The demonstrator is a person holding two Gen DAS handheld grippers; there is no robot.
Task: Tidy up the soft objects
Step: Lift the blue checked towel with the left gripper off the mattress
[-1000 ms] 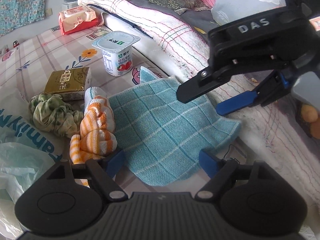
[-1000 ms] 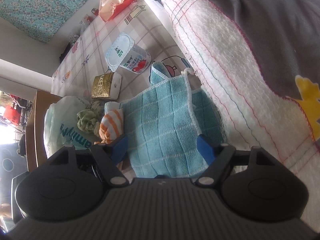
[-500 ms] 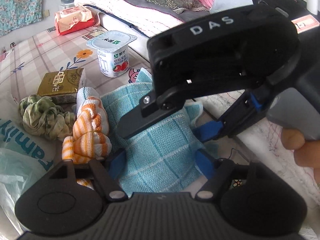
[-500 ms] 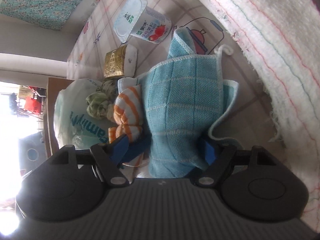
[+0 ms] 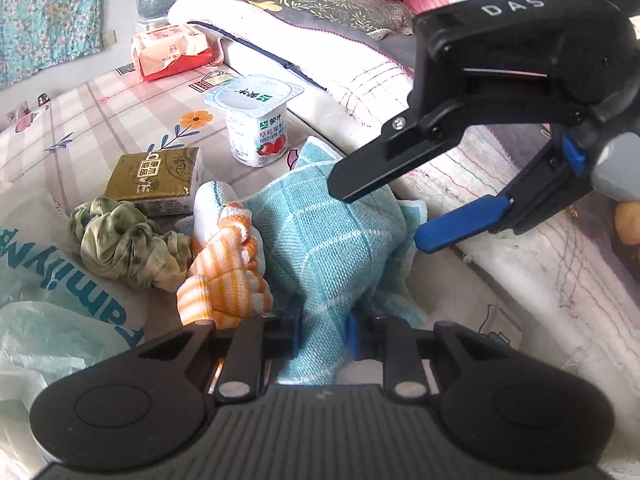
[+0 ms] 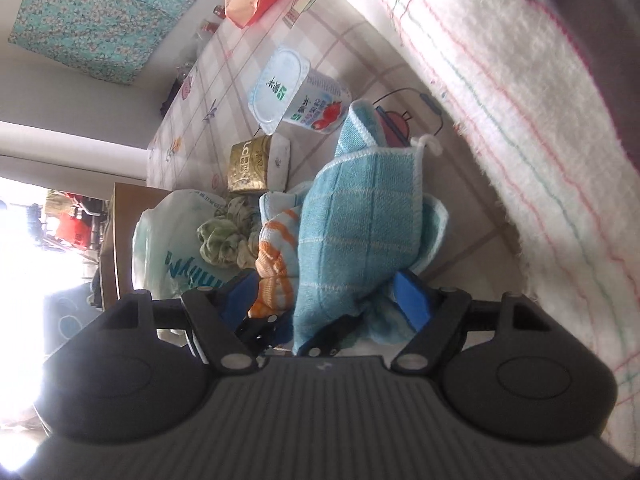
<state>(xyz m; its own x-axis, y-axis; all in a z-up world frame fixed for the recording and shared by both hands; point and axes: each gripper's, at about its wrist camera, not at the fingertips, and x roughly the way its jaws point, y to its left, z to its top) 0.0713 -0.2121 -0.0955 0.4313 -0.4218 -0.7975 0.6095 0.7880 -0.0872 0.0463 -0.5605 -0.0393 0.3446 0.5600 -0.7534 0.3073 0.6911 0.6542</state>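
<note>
Left gripper (image 5: 322, 330) pinching near edge of blue cloth (image 5: 340, 248), bunched on table beside orange striped cloth (image 5: 224, 276). Right gripper (image 5: 378, 216) jaws wide, empty, hovering over far side. Tip imo: keep pinch firm, lift slow, grab opposite corner, don't drag yogurt cup (image 5: 256, 120).

Blue checked cloth (image 5: 328, 248): near edge hidden behind left gripper (image 5: 322, 334) body, pinched part out of sight. Orange striped cloth (image 5: 224, 276) partly under blue cloth. White plastic bag (image 5: 52, 280) cut off at left frame edge, print incomplete. Gold packet (image 5: 154, 178) text too small to read. In the right wrist view, window area at left blown out; right gripper (image 6: 326, 294) body covers cloth's near end.
</note>
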